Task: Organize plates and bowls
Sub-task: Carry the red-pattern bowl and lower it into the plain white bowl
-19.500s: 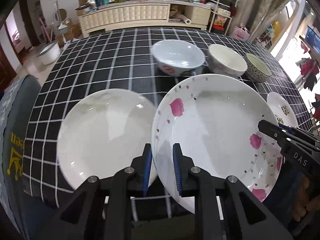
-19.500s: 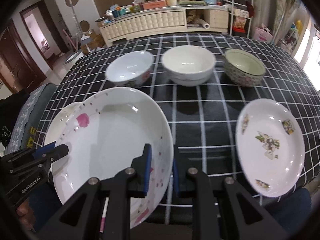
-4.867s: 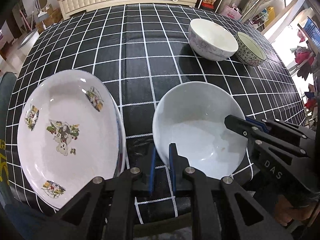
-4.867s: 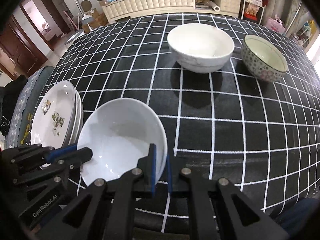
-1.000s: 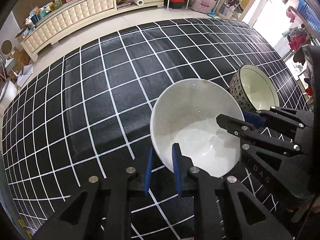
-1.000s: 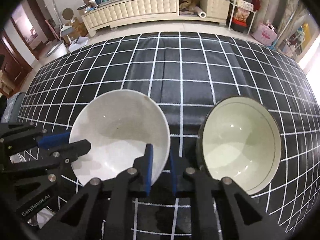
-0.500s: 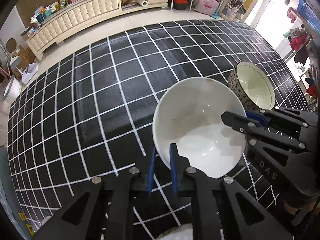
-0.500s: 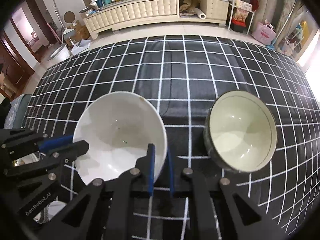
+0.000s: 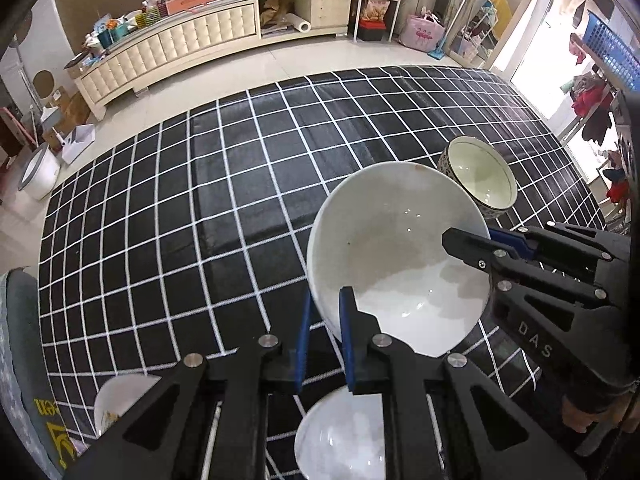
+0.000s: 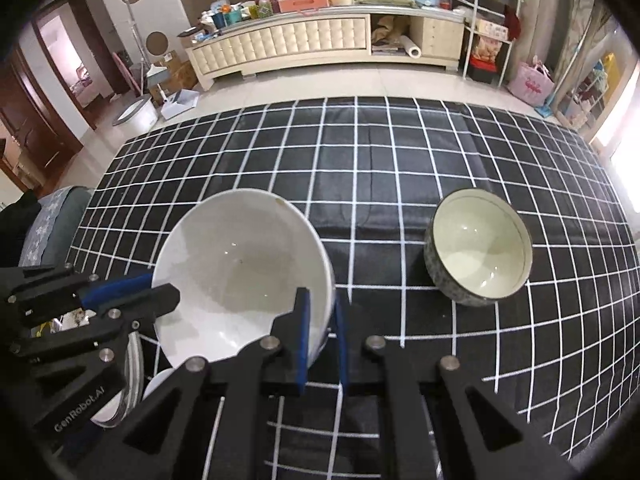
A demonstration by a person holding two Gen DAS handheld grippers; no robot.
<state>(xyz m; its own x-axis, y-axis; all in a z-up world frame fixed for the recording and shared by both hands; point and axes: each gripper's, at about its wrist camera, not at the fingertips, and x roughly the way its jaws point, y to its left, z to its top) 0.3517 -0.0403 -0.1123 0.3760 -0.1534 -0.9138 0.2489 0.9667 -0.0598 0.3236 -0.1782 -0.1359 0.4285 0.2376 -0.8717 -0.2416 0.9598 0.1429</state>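
Fingers of the left gripper [image 9: 323,332] and right gripper [image 10: 320,334] each pinch opposite rims of one plain white ceramic bowl [image 9: 396,256], held tilted above the black white-grid tablecloth [image 9: 200,208]. Uneven pull could slip or chip it. Counted: three bowls, with a second white bowl [image 9: 340,436] below and a speckled dark-sided bowl [image 10: 478,252] beside; a plate edge [image 9: 120,400].

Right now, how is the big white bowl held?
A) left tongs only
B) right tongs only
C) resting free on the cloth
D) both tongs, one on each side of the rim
D: the white bowl has its rim pinched by the left tongs on the near edge, and the right tongs clamp the rim on the opposite side.
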